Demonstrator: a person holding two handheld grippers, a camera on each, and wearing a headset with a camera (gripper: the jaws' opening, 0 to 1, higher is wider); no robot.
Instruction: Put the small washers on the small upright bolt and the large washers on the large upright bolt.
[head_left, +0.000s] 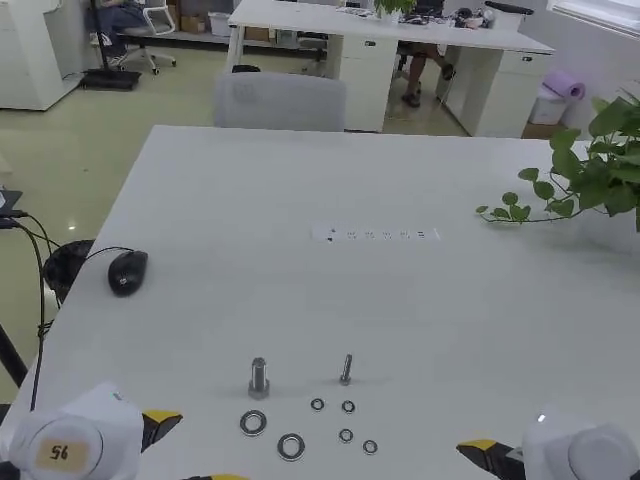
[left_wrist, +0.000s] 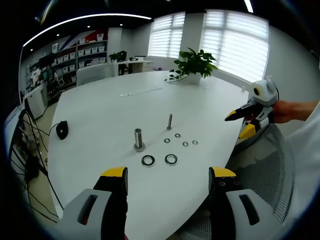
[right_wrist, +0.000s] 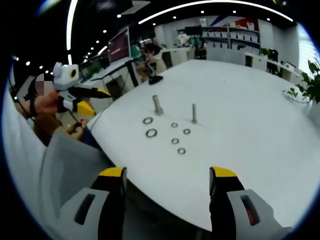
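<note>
Nothing threaded yet: large washers (head_left: 253, 422) and small washers (head_left: 346, 435) lie loose near the large bolt (head_left: 259, 377), the small bolt (head_left: 346, 369) bare beside it. Left gripper (left_wrist: 167, 175) and right gripper (right_wrist: 167, 174) are spread wide, empty.

Your left gripper (left_wrist: 167, 174) and right gripper (right_wrist: 167, 172) are white, with grey jaws tipped yellow. At seven o'clock in the head view, a yellow sticker (head_left: 60, 453) reads 56. Your sleeve (left_wrist: 306, 150) is white.

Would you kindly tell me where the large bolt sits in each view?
Head view: large bolt low, left of centre.
Left gripper view: large bolt just left of centre.
Right gripper view: large bolt above centre.
Shared landmark: small bolt, on its right in all three.
</note>
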